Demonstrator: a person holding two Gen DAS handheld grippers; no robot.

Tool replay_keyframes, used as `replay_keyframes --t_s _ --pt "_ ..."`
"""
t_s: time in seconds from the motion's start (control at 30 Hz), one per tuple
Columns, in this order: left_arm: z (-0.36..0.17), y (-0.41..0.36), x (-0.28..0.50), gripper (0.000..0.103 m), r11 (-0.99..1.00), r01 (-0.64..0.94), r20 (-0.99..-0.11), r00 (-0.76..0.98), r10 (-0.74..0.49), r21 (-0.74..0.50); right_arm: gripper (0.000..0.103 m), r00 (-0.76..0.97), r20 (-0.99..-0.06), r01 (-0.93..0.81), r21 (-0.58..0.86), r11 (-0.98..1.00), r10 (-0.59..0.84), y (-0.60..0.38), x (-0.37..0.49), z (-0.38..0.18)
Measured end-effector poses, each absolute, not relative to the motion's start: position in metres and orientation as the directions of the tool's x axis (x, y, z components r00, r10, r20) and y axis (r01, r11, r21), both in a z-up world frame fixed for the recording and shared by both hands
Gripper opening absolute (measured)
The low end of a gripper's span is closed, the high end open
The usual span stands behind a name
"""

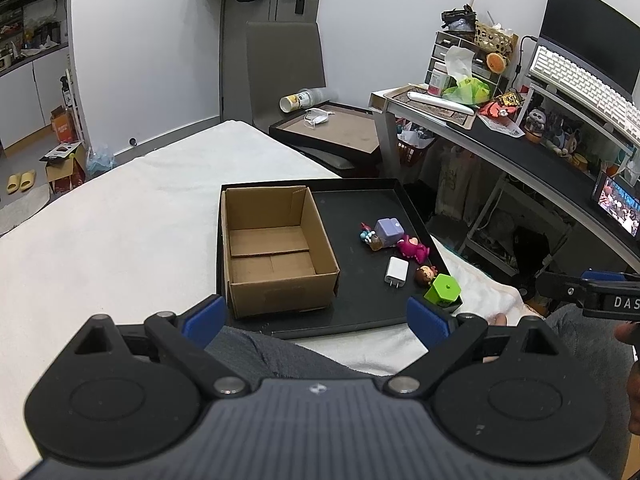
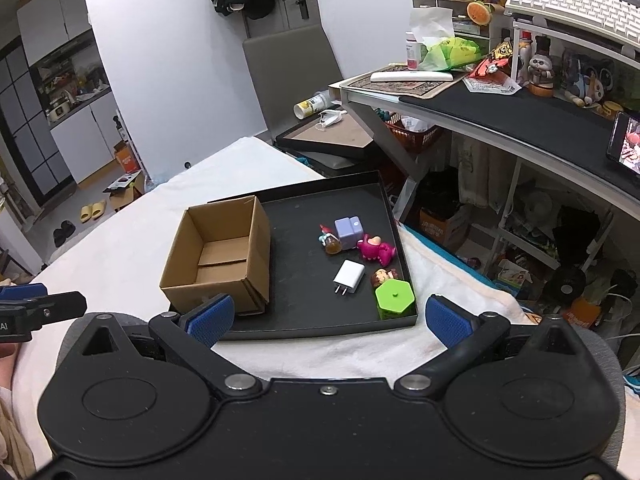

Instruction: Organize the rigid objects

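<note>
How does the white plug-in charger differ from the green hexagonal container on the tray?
The white plug-in charger is flat and rectangular, lying down; the green hexagonal container is taller, six-sided and upright. The charger lies mid-tray; the container fills the near right corner. Both rest on the black tray, outside the cardboard box.

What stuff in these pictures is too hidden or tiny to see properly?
- Small figure, left wrist view: too small to identify, partly behind the purple cube.
- Doll head, right wrist view: body hidden by the green hexagonal box.
- Cardboard box, right wrist view: near inside floor hidden by its front wall.
</note>
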State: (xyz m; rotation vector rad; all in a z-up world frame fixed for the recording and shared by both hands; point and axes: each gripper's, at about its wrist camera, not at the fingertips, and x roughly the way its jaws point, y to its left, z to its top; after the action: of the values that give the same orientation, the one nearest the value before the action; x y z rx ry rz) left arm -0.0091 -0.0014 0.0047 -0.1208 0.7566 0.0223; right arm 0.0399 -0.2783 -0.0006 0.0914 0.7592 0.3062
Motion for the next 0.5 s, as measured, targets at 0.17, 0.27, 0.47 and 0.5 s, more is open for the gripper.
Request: replay_keyframes --t_s 0.17,0.27,0.47,0.5 --pt "0.0038 -0.0034 -0.0097 0.096 0.994 -0.06 -0.683 0.73 -0.021 -0.095 0.103 0.681 -0.667 -0.237 0.191 0.953 0.303 -0.2787 0.0407 -0.0009" --pt "0.0047 -0.0035 -0.0097 0.096 0.993 -0.062 -0.686 0.728 -0.022 -0.098 0.103 0.681 -0.663 -0.246 0.195 0.949 0.313 -0.2784 0.0395 0.0012" --pt "0.0051 -0.0034 -0.0095 0.096 0.993 -0.061 -0.685 0.728 -0.023 -0.098 0.103 0.683 -0.661 -0.25 0.19 0.949 0.312 -0.2775 0.0386 0.0028" --pt "0.0057 -0.0032 -0.0099 0.096 0.993 -0.061 -0.684 0.729 -0.022 -0.097 0.103 0.683 -0.661 -0.249 0.189 0.95 0.311 -0.2778 0.0386 0.0029"
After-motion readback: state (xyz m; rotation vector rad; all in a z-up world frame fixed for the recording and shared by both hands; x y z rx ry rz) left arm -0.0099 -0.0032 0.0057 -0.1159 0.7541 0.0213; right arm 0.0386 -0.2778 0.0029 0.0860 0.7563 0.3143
